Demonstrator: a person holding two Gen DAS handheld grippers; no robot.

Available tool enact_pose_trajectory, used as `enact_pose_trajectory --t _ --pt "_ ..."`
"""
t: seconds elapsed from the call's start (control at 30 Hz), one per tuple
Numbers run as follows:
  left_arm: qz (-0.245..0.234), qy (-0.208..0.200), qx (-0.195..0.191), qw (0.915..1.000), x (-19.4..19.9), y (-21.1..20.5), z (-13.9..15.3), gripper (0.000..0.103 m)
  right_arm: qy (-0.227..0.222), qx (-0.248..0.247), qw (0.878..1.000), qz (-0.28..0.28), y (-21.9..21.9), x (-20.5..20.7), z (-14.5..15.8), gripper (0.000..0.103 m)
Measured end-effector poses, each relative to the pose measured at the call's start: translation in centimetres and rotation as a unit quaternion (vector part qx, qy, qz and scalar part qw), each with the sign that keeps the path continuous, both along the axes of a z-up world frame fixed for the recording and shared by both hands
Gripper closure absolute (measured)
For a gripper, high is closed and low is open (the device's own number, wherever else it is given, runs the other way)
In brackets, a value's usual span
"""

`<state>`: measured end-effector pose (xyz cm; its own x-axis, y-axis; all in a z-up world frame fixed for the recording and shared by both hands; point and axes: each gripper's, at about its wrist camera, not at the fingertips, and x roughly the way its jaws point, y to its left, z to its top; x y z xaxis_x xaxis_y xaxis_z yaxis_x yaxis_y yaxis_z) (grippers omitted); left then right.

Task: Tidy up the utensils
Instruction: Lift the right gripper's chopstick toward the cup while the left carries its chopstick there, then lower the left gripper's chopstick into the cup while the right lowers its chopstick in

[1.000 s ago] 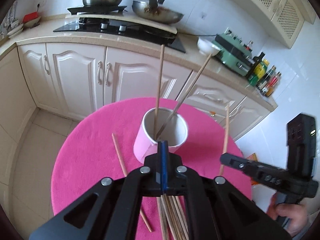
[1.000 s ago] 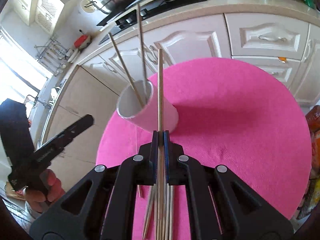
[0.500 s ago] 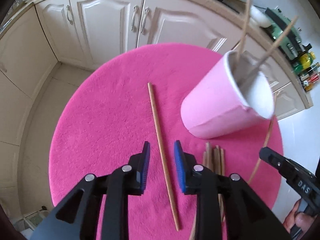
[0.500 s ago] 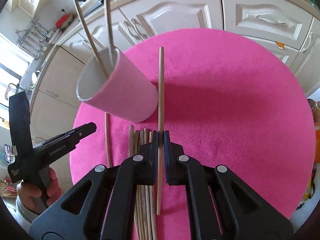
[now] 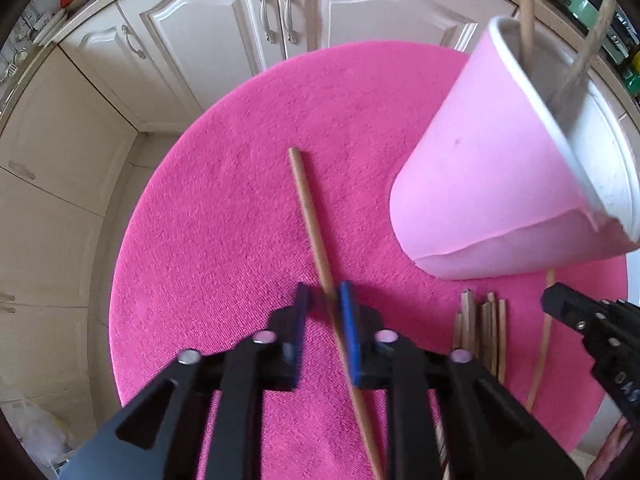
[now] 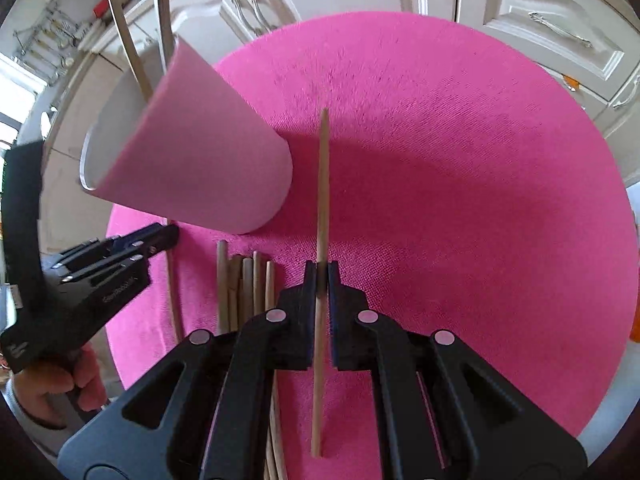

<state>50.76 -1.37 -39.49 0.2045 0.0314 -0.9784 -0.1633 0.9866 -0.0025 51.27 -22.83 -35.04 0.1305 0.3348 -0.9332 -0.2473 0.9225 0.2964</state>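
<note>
A pink cup (image 5: pixel 500 184) (image 6: pixel 200 152) stands on the round pink mat (image 5: pixel 224 208) with two chopsticks leaning in it. A lone wooden chopstick (image 5: pixel 310 216) lies on the mat. My left gripper (image 5: pixel 324 300) straddles it, its jaws closing. The stick touches the right blue pad (image 5: pixel 347 308) and a gap remains on the left side. My right gripper (image 6: pixel 322 268) is shut on another chopstick (image 6: pixel 323 184), which points forward, past the cup. A bundle of several chopsticks (image 5: pixel 484 328) (image 6: pixel 244 284) lies on the mat between the two grippers.
White cabinet doors (image 5: pixel 240 40) stand behind the mat, with tiled floor (image 5: pixel 60 184) to the left. The right gripper's tip (image 5: pixel 560 300) shows at the mat's right edge. A hand (image 6: pixel 52 392) holds the left gripper (image 6: pixel 160 240) near the cup's base.
Both grippers have tilted down and dropped toward the mat. The left one opened, and its jaws now sit around the lone chopstick. The right one has kept its chopstick.
</note>
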Motion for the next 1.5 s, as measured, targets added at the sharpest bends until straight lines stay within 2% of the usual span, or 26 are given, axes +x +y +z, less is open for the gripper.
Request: enact_pose_trajectory --t 0.07,0.2,0.33,0.5,0.6,0.8,0.87,0.97,1.07,1.2,1.33,1.5 --pt "0.011 -0.003 -0.017 0.9998 -0.4 0.6 0.2 0.097 0.003 0.000 1.000 0.002 0.2 0.0 -0.4 0.097" --pt "0.032 -0.017 -0.054 0.9979 -1.2 2.3 0.7 0.098 0.004 0.002 1.000 -0.004 -0.2 -0.1 -0.7 0.097" --pt "0.047 -0.051 -0.089 0.9937 -2.3 3.4 1.9 0.098 -0.002 0.026 0.999 -0.018 -1.0 -0.3 -0.2 0.097" --pt "0.044 -0.101 -0.106 0.9882 -4.1 3.5 4.7 0.098 -0.024 0.061 0.997 -0.032 -2.3 -1.1 1.8 0.097" --pt "0.039 -0.142 -0.121 0.9817 -5.0 3.3 6.9 0.098 -0.044 0.083 0.995 -0.037 -2.7 -2.0 3.3 0.097" --pt "0.022 -0.246 -0.146 0.9579 -6.3 2.3 12.0 0.098 -0.096 0.134 0.985 -0.049 -3.6 -2.8 7.7 0.097" --pt "0.009 -0.293 -0.153 0.9438 -6.3 1.6 13.9 0.098 -0.117 0.148 0.980 -0.056 -3.8 -2.7 9.4 0.097" --pt "-0.006 -0.340 -0.156 0.9274 -5.7 0.5 16.1 0.098 -0.162 0.175 0.969 -0.071 -4.4 -2.7 12.3 0.097" --pt "-0.020 -0.370 -0.153 0.9162 -4.4 -0.5 17.8 0.098 -0.208 0.195 0.955 -0.084 -4.3 -1.8 14.9 0.097" --pt "-0.029 -0.400 -0.150 0.9037 -3.0 -1.3 19.1 0.098 -0.259 0.223 0.934 -0.101 -4.2 -0.8 16.9 0.097" --pt "-0.032 -0.428 -0.128 0.8941 -1.0 -1.9 19.7 0.098 -0.300 0.232 0.917 -0.120 -3.6 0.4 17.5 0.097" --pt "-0.024 -0.442 -0.109 0.8897 0.8 -1.8 18.9 0.098 -0.319 0.229 0.911 -0.129 -2.9 2.1 16.5 0.097"
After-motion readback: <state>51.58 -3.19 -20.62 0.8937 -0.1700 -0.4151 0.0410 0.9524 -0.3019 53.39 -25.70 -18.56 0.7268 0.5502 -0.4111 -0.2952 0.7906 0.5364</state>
